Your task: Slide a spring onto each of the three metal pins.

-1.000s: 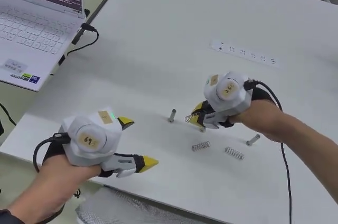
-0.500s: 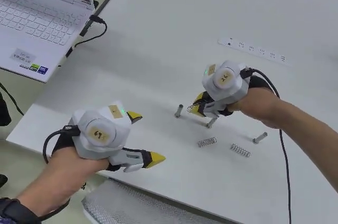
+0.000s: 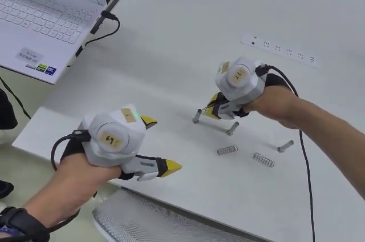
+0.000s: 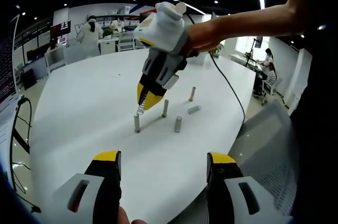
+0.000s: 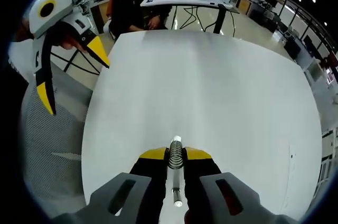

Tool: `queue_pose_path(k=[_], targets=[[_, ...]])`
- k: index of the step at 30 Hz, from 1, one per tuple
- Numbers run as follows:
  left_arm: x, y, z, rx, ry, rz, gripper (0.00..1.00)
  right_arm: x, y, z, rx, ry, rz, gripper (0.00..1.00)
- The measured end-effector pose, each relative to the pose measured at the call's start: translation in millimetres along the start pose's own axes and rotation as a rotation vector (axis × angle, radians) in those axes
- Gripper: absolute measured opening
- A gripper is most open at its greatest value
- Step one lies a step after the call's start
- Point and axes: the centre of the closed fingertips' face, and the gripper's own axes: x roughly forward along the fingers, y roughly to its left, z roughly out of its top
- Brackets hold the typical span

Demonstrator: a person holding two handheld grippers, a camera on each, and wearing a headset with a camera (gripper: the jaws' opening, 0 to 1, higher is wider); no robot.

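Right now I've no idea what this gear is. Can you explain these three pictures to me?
A person holds hand-held tongs in each hand at a white table. One picture comes from a headset camera looking down; the other two from cameras riding on each pair of tongs. The right tongs pinch a spring at the top of one pin. The left tongs are open, holding nothing. Two more pins and two loose springs sit on the table; a laptop is nearby.

Shifts the right gripper (image 3: 210,111) leftward, away from the middle pin (image 3: 231,128). Brings the clamped spring (image 3: 203,111) out of the gap between pins, to the top of the upright left pin (image 3: 197,117).
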Motion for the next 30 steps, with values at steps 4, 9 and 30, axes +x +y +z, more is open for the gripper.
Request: queue_pose_path(k=[4,9,30], targets=[[0.2,-0.9,-0.1,-0.003,0.0,-0.002,0.61,1.0,-0.6,1.0,-0.005,0.002,0.003,0.09],[0.4,-2.0,-1.2,-0.007,0.002,-0.004,0.61,2.8,-0.7,1.5,-0.01,0.008,0.009,0.09],[1.4,-4.3,-5.1,-0.015,0.008,-0.015,0.61,9.7,0.6,6.7,-0.024,0.018,0.021,0.09]])
